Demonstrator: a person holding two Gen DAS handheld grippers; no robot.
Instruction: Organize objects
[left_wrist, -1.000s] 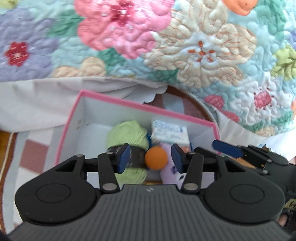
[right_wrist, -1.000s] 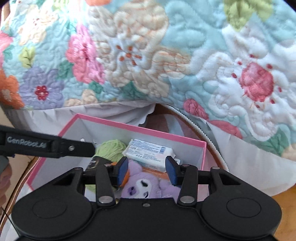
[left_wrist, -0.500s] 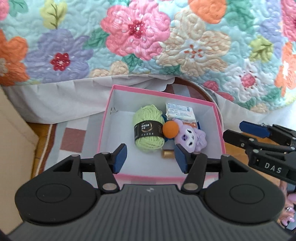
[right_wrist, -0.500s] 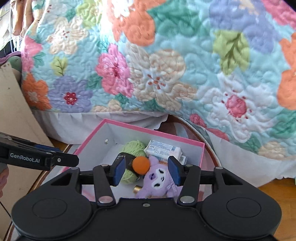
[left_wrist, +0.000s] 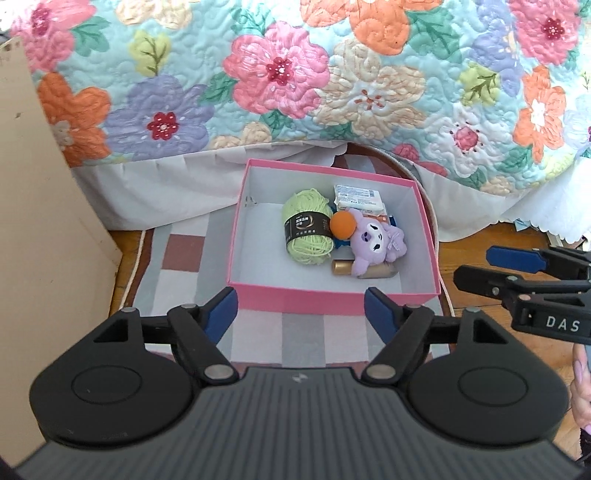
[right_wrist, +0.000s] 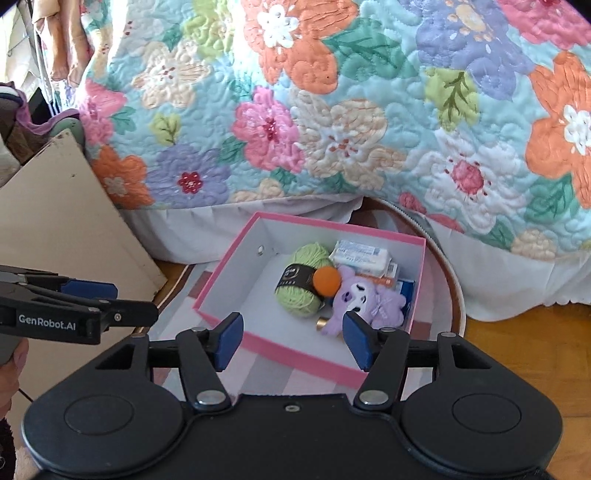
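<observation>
1. Pink-rimmed white cardboard box (left_wrist: 334, 295) on checked mat (left_wrist: 177, 273) by the quilted floral bedspread (left_wrist: 332, 92); inside, right half: green yarn ball (left_wrist: 307, 232), orange ball (left_wrist: 342, 224), purple plush toy (left_wrist: 373, 242), white packet (left_wrist: 357, 197)
2. Box lies ahead of and below both grippers, long axis crosswise
3. Left gripper (left_wrist: 300, 314) and right gripper (right_wrist: 291, 341): jaws just been opening, released, nothing between them
4. Gold cylinder (left_wrist: 341, 266) mostly hidden under plush; items behind it unclear
</observation>
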